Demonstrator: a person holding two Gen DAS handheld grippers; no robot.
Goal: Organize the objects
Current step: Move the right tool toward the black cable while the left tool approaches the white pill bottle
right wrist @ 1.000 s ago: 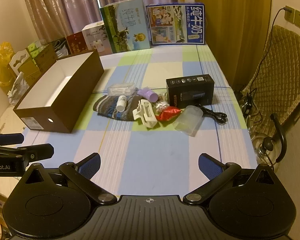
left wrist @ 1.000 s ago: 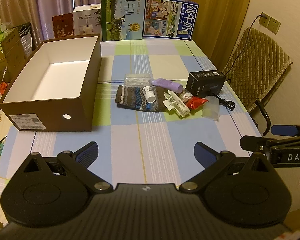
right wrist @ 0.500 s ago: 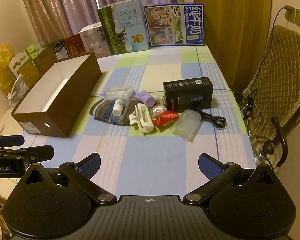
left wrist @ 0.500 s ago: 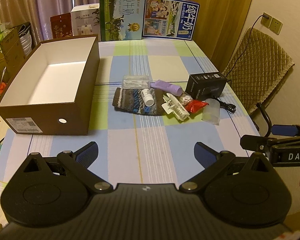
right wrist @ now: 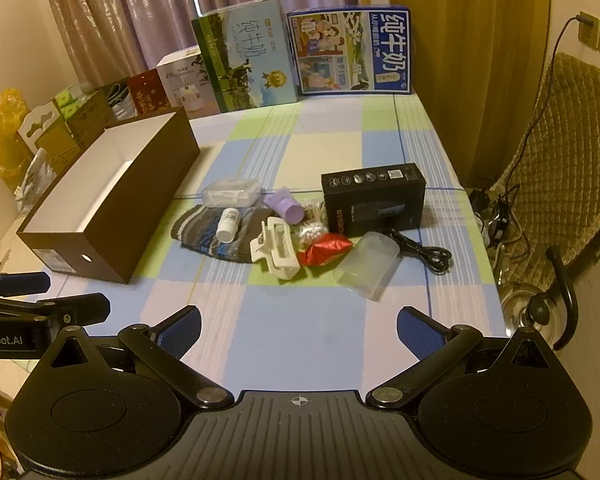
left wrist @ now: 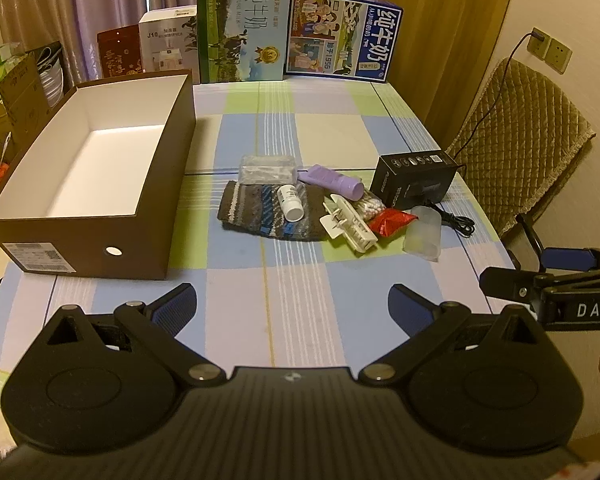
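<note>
A brown open box (left wrist: 100, 184) (right wrist: 112, 196) with a white inside stands empty at the table's left. Right of it lies a cluster: a striped knit cloth (left wrist: 260, 216), a small white bottle (left wrist: 291, 202) (right wrist: 228, 224), a clear plastic case (left wrist: 266, 169), a purple tube (left wrist: 332, 182), a cream hair claw (left wrist: 350, 228) (right wrist: 276, 246), a red wrapper (left wrist: 392, 220), a frosted cup (left wrist: 422, 232) (right wrist: 368, 266) on its side and a black box (left wrist: 414, 180) (right wrist: 374, 202). My left gripper (left wrist: 292, 306) and right gripper (right wrist: 298, 328) hover open over the near table edge, holding nothing.
Milk cartons (left wrist: 244, 28) and other boxes line the table's far edge. A black cable (right wrist: 424, 252) trails beside the black box. A padded chair (left wrist: 520, 148) stands to the right, stacked cardboard boxes (right wrist: 60, 128) to the left. Checked cloth (left wrist: 300, 272) covers the table.
Both grippers have drawn back and risen slightly, so the objects look a little farther away. Nothing on the table has moved, and both grippers stay open.
</note>
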